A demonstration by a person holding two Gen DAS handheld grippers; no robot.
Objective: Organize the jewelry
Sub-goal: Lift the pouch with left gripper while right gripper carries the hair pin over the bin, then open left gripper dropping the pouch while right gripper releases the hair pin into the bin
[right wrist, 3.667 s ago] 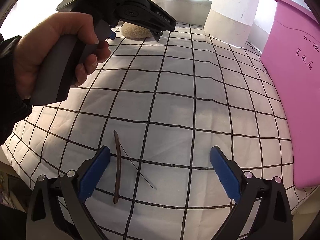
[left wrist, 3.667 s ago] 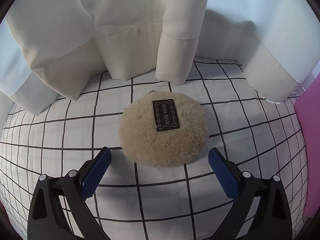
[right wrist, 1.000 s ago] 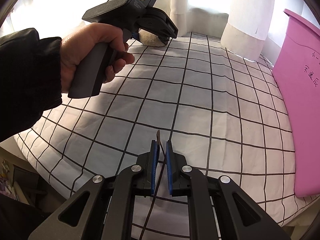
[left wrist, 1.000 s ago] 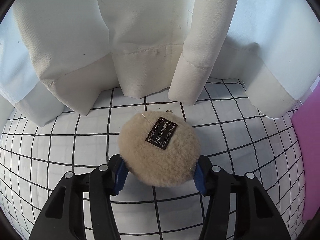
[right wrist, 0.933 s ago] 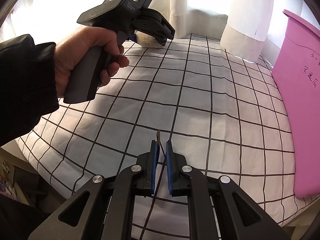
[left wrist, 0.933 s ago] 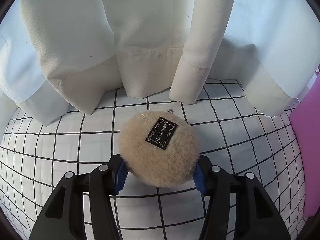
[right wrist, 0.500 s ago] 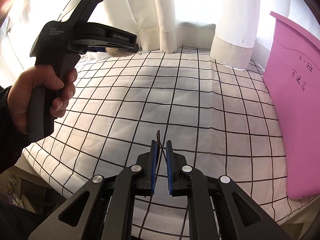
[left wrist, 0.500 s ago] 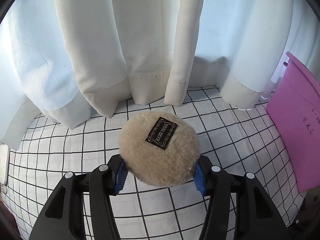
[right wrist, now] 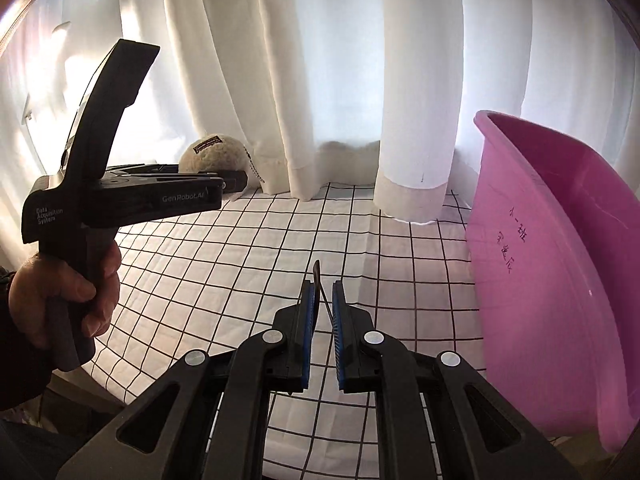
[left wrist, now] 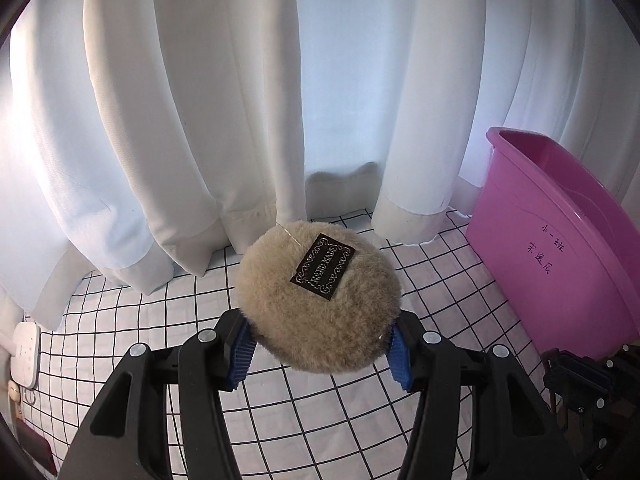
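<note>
Above checked cloth [left wrist: 304, 408], round fluffy pouch [left wrist: 318, 300].

I see white curtains [left wrist: 192, 120] glowing with daylight behind a bed in a black-gridded white sheet [left wrist: 304, 412], with a pink tub [right wrist: 560, 280] alongside.

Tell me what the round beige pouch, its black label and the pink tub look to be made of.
Pouch: plush or faux fur, going by its matte, fuzzy pile.
Label: probably woven fabric, black with a pale scrolled border and lettering.
Tub: smooth, slightly glossy moulded plastic with a rolled rim and handwritten characters on its side.
</note>
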